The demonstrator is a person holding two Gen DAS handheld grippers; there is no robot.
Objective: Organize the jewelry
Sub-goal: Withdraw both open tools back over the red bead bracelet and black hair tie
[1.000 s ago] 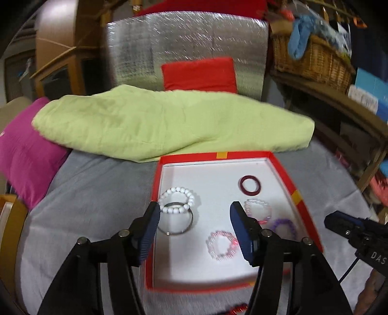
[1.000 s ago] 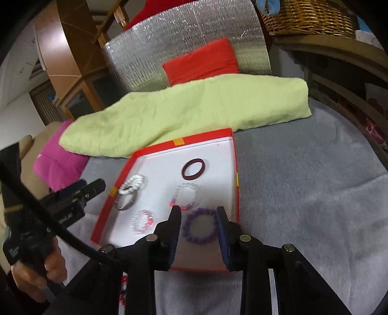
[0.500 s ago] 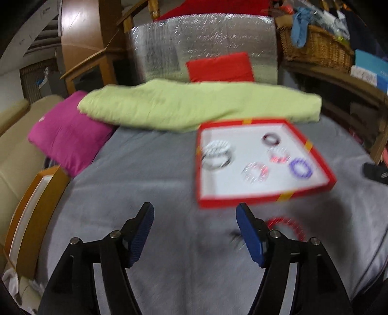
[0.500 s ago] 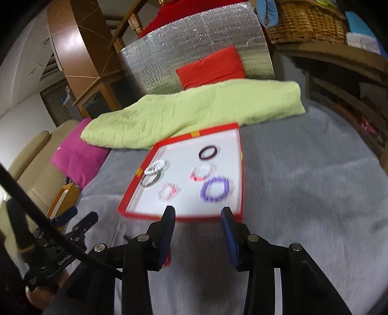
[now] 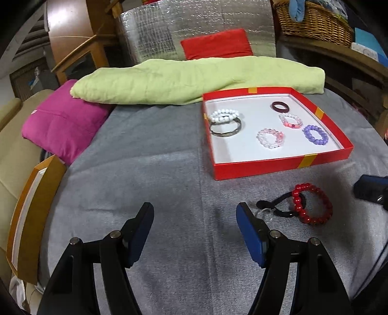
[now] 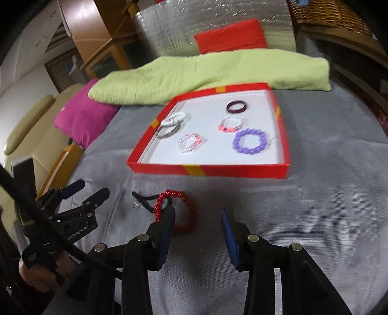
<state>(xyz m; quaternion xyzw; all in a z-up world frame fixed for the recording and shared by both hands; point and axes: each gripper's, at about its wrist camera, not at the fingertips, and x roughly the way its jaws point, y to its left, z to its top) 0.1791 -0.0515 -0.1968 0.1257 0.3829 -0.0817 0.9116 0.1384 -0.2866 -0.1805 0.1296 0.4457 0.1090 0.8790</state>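
A red tray (image 5: 278, 167) (image 6: 208, 169) with a white floor lies on the grey cloth. In it lie a white bead bracelet (image 5: 224, 115), a metal bangle (image 5: 225, 128), a dark red ring (image 5: 280, 106), two pink bead bracelets (image 5: 270, 138) and a purple bead bracelet (image 5: 315, 134) (image 6: 249, 141). On the cloth before the tray lie a red bead bracelet (image 5: 312, 203) (image 6: 181, 210) and a black band (image 5: 278, 204) (image 6: 145, 200). My left gripper (image 5: 194, 219) is open and empty, left of them. My right gripper (image 6: 197, 219) is open and empty, just right of the red bracelet.
A green folded blanket (image 5: 194, 80) lies behind the tray, with a red cushion (image 5: 217, 47) and a silver foil pad (image 5: 194, 29) beyond. A magenta pillow (image 5: 63, 123) lies at the left. A wicker basket (image 5: 312, 21) stands at the back right. A wooden frame (image 5: 31, 213) borders the left edge.
Both grippers have pulled back from over the tray toward the near side. The red bead bracelet and black band on the cloth have come into view. The right gripper's jaws stand wider.
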